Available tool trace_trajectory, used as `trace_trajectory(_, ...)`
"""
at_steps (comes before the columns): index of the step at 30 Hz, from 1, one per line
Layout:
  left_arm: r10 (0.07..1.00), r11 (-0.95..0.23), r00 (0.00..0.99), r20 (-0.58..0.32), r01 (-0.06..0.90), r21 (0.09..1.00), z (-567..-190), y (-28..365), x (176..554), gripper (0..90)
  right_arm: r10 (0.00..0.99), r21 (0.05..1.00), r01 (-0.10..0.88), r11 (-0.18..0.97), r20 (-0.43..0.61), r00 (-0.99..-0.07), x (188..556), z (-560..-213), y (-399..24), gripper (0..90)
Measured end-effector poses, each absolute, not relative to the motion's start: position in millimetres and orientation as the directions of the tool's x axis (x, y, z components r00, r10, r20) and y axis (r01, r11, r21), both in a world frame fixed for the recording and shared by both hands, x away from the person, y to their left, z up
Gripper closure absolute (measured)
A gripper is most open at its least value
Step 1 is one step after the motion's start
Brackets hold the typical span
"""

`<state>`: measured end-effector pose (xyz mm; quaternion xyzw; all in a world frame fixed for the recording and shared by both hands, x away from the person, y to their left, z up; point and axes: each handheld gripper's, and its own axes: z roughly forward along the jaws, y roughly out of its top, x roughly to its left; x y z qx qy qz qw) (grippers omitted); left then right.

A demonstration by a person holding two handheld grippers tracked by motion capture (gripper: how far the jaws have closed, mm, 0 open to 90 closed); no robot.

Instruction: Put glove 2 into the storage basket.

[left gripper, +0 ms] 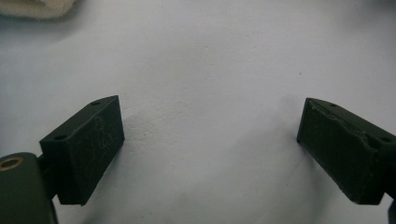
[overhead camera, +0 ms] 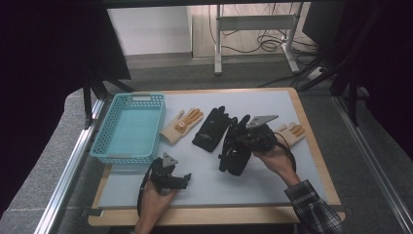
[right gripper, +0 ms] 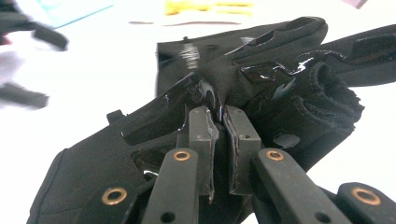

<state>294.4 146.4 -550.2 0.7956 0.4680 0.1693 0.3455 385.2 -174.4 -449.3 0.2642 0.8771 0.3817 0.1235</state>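
I am holding the right gripper [overhead camera: 242,127] pinched on a black glove [overhead camera: 234,153], its jaws pressed together on a fold of fabric near the glove's middle. In the right gripper view, the glove [right gripper: 261,88] is bunching up around the jaws. In the high view it is hanging from the gripper over the mat [overhead camera: 204,183], right of centre. A second black glove [overhead camera: 212,128] is lying flat just beside it, on its left. I am keeping the left gripper [overhead camera: 181,179] near the front edge with its jaws spread wide, nothing between them. A tan glove [overhead camera: 181,126] is lying between the basket [overhead camera: 103,146] and the black gloves. Another tan glove [overhead camera: 292,132] is lying at the right.
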Motion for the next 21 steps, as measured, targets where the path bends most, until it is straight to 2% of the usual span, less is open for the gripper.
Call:
trace_trajectory(7, 0.861, -0.325, 0.505, -0.053, 0.628, 0.708, -550.2, 146.5, 294.5, 7.5, 0.441, 0.722, 0.311, 0.618, 0.008, -0.897, 352.4, -464.1, -166.1, 81.1)
trace_trajectory(14, 0.863, -0.321, 0.503, -0.055, 0.629, 0.708, -550.2, 146.3, 294.3, 7.5, 0.409, 0.678, 0.309, 0.667, 0.014, -0.912, 340.6, -492.7, -156.2, 80.1)
trace_trajectory(16, 0.863, -0.321, 0.503, -0.055, 0.629, 0.708, -550.2, 146.3, 294.3, 7.5, 0.416, 0.673, 0.317, 0.668, 0.015, -0.909, 340.1, -499.0, -155.7, 76.2)
trace_trajectory(17, 0.862, -0.325, 0.505, -0.053, 0.629, 0.707, -550.1, 146.5, 294.3, 7.5, 0.426, 0.676, 0.324, 0.662, 0.016, -0.904, 341.2, -502.2, -156.7, 69.0)
trace_trajectory(18, 0.862, -0.325, 0.505, -0.053, 0.629, 0.707, -550.1, 146.5, 294.3, 7.5, 0.426, 0.676, 0.324, 0.662, 0.016, -0.904, 341.2, -502.2, -156.7, 69.0)
trace_trajectory(19, 0.861, -0.326, 0.506, -0.053, 0.629, 0.706, -550.0, 146.6, 294.3, 7.5, 0.448, 0.682, 0.334, 0.651, 0.01, -0.894, 343.5, -502.8, -158.4, 63.1)
trace_trajectory(21, 0.861, -0.326, 0.506, -0.052, 0.629, 0.706, -550.0, 146.6, 294.3, 7.5, 0.457, 0.69, 0.338, 0.64, 0.011, -0.889, 345.2, -502.3, -160.1, 61.4)
